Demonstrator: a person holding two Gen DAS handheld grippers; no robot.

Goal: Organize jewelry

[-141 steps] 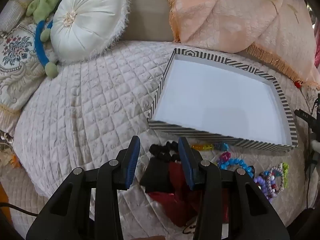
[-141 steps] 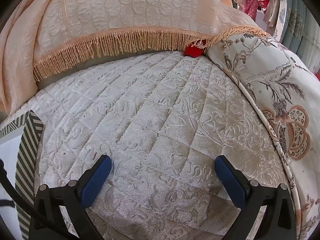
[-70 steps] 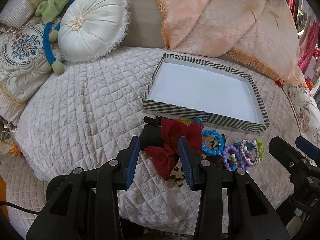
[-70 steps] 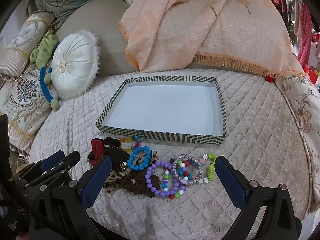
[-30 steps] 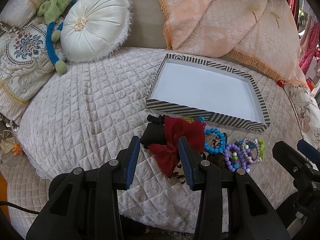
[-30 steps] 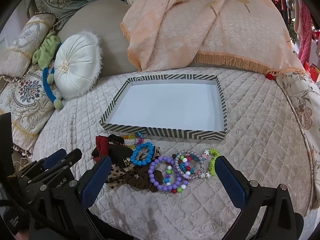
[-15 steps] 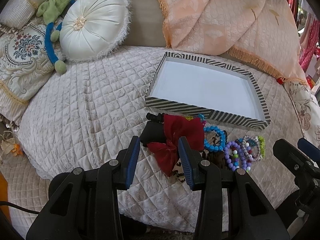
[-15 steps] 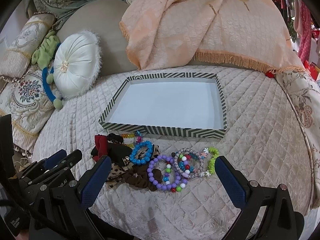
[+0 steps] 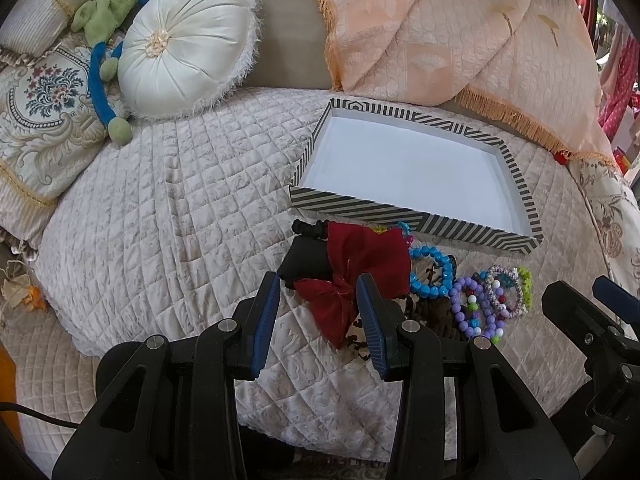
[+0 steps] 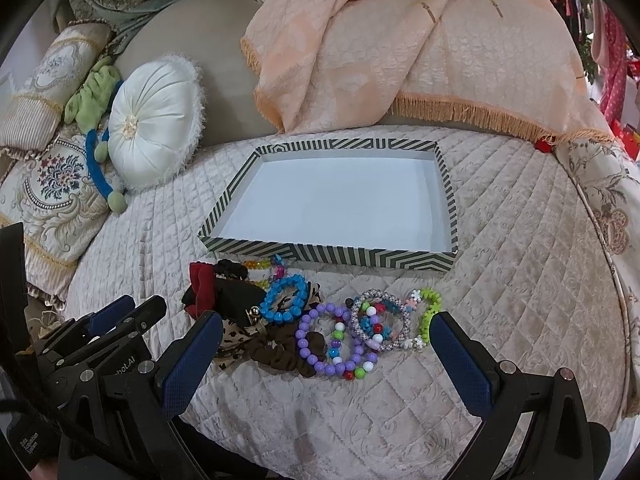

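- Beaded bracelets lie in a loose cluster on the quilted bed (image 10: 500, 280), just in front of the striped tray's near wall: a blue bracelet (image 10: 285, 299), a purple bracelet (image 10: 336, 344), a multicoloured woven bracelet (image 10: 380, 320) and a green bracelet (image 10: 430, 312), several overlapping.
- Left of the beads, touching them, sit a red bow (image 9: 352, 276), a black fabric piece (image 9: 304, 258), a leopard-print scrunchie (image 10: 236, 338) and a brown scrunchie (image 10: 280, 354).
- The striped tray (image 10: 332, 256) rests flat on the bed with its white floor bare.
- The left tongs (image 9: 318, 308) hang above the red bow, fingers parted with nothing between them, touching none of the pile.
- The right tongs (image 10: 326, 354) hang over the bracelets with their blue pads spread wide on either side of the cluster, holding nothing.
- Behind the tray a peach fringed throw (image 10: 400, 40) drapes over the bed's back.
- At the far left lean a round white cushion (image 10: 154, 124), a green plush toy (image 10: 94, 96) and embroidered pillows (image 10: 52, 196).
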